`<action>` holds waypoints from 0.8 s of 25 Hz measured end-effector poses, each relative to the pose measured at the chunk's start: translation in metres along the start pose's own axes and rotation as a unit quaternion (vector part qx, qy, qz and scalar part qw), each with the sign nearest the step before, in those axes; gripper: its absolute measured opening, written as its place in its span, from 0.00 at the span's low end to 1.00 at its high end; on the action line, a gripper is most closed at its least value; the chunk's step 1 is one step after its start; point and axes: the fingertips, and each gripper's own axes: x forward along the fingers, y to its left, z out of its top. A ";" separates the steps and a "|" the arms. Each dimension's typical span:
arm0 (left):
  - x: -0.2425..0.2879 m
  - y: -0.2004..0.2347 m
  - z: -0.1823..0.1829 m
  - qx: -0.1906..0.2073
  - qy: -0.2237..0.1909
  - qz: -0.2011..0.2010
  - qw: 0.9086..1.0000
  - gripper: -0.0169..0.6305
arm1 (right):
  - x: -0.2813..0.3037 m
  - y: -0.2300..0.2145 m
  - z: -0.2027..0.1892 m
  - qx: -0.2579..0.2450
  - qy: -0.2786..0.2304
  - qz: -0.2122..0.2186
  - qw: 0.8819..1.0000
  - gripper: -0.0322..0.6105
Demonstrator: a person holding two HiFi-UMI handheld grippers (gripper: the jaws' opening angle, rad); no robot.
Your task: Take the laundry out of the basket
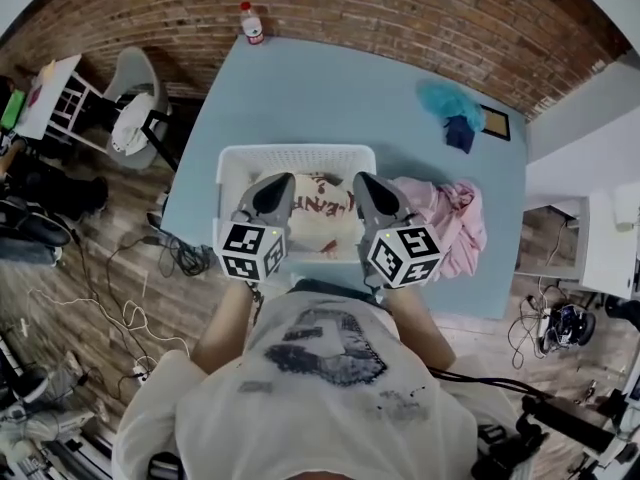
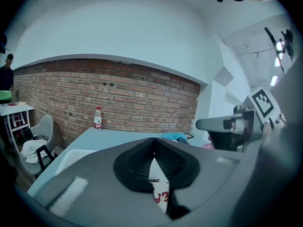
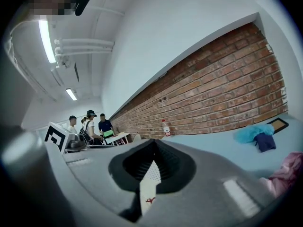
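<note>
Two claws, both pinched shut with nothing in them, that's my situation right now. Closest to me, the left claw (image 1: 283, 181) and the right claw (image 1: 361, 181) hang side by side over the near half of the white basket (image 1: 296, 154), noses pointing out across the bench (image 1: 320, 88) rather than down into it. In both gripper views the tips meet, and I only get a sliver of cloth through the gap underneath them. So the thing that matters is that the cream garment with red lettering (image 1: 322, 213) sits below and between the two claws, bunched in the middle of the basket and spread along the basket's long side, left to right as I see it. Neither hand looks clearly nearer to me; the red print is pretty much dead centre between them. My guess is that either claw would have to open up and tip nose-down before it can bite any fabric, since as they're aimed now they'd sail right over it. Just past the right claw, a pink garment (image 1: 452, 218) is heaped on the bench touching the basket's right side, so that one's already out. Farther back on the right there's a teal cloth (image 1: 445, 98), and at the far edge by the brick wall a water bottle (image 1: 251, 23).
</note>
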 end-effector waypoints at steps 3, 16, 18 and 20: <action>-0.009 0.027 -0.006 0.000 0.002 -0.004 1.000 0.01 | 0.019 0.017 -0.011 -0.001 0.009 -0.006 1.000 0.05; -0.028 0.102 -0.016 -0.009 -0.005 -0.017 1.000 0.01 | 0.069 0.050 -0.045 0.005 0.055 -0.060 0.997 0.05; -0.027 0.105 -0.017 -0.013 -0.006 -0.018 1.000 0.01 | 0.074 0.048 -0.049 0.005 0.065 -0.064 0.996 0.05; -0.026 0.109 -0.017 -0.015 -0.007 -0.020 1.000 0.01 | 0.079 0.046 -0.053 0.005 0.076 -0.065 0.995 0.05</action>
